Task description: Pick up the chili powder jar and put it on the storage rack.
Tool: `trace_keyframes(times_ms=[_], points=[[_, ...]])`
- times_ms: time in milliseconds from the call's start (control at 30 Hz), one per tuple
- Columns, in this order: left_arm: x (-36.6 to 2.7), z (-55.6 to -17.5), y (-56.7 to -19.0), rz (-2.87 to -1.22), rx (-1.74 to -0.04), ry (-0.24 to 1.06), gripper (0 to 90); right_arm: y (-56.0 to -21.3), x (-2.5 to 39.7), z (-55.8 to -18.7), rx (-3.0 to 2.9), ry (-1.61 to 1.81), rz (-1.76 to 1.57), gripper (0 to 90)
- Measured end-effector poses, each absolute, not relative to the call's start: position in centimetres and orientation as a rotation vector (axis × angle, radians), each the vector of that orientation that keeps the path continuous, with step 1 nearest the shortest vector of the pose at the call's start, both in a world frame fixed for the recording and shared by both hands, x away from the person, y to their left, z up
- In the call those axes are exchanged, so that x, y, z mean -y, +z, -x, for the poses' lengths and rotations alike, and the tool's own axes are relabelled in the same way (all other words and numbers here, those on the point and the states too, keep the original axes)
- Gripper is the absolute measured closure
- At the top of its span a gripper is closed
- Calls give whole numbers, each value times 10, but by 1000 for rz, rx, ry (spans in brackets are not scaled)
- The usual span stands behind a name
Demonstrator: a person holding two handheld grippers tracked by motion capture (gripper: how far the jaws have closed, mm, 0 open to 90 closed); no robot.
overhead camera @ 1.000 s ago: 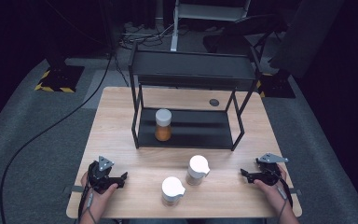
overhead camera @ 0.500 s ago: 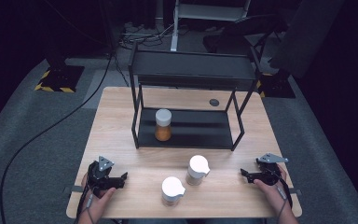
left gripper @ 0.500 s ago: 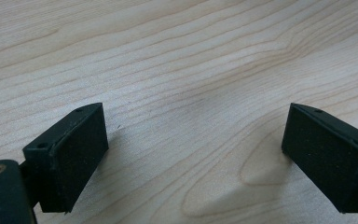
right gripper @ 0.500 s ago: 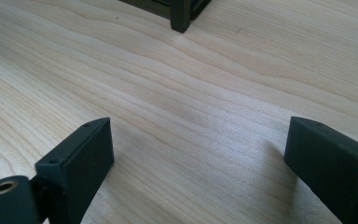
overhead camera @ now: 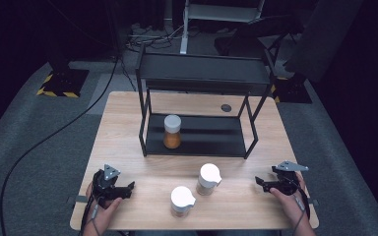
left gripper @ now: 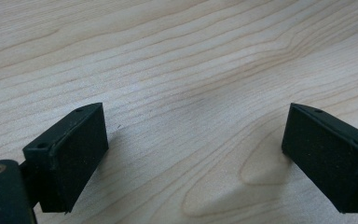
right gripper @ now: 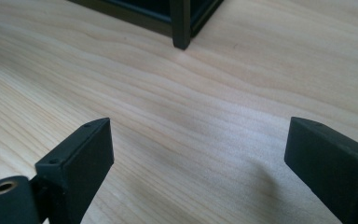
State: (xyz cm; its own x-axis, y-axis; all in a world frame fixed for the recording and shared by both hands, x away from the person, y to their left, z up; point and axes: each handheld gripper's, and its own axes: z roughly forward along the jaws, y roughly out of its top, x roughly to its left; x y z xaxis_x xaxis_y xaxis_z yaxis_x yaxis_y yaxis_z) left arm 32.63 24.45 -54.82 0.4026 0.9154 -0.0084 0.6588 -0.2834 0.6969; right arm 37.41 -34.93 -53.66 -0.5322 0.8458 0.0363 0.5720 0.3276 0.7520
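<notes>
Both jaw pairs are spread wide and empty, the left gripper (overhead camera: 128,188) and right gripper (overhead camera: 262,183) rested on the pale wooden table (overhead camera: 128,147), so a reach toward the two nearby white-capped spice jars (overhead camera: 208,179), probably shelf-bound, seems called for.

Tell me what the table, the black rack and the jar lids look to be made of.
Table: light wood or wood veneer, matt; a flowing grain shows in both gripper views.
Rack: likely metal, thin square bars and flat shelves in matt black.
Jar lids: probably plastic, smooth plain white. The jars below look clear, glass or plastic, I cannot tell which.
</notes>
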Motion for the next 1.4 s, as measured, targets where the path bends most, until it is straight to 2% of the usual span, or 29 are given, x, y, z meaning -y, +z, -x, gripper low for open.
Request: trace_keyframes(times_ms=[567,1400], points=[[-245,-326,-548,-2040,-1336,533,66,-500,338,-357,-2192,1102,-1199,85],[-244,-325,-548,-2040,-1339,532,65,-454,295,-325,-2149,1239,-1050,84]])
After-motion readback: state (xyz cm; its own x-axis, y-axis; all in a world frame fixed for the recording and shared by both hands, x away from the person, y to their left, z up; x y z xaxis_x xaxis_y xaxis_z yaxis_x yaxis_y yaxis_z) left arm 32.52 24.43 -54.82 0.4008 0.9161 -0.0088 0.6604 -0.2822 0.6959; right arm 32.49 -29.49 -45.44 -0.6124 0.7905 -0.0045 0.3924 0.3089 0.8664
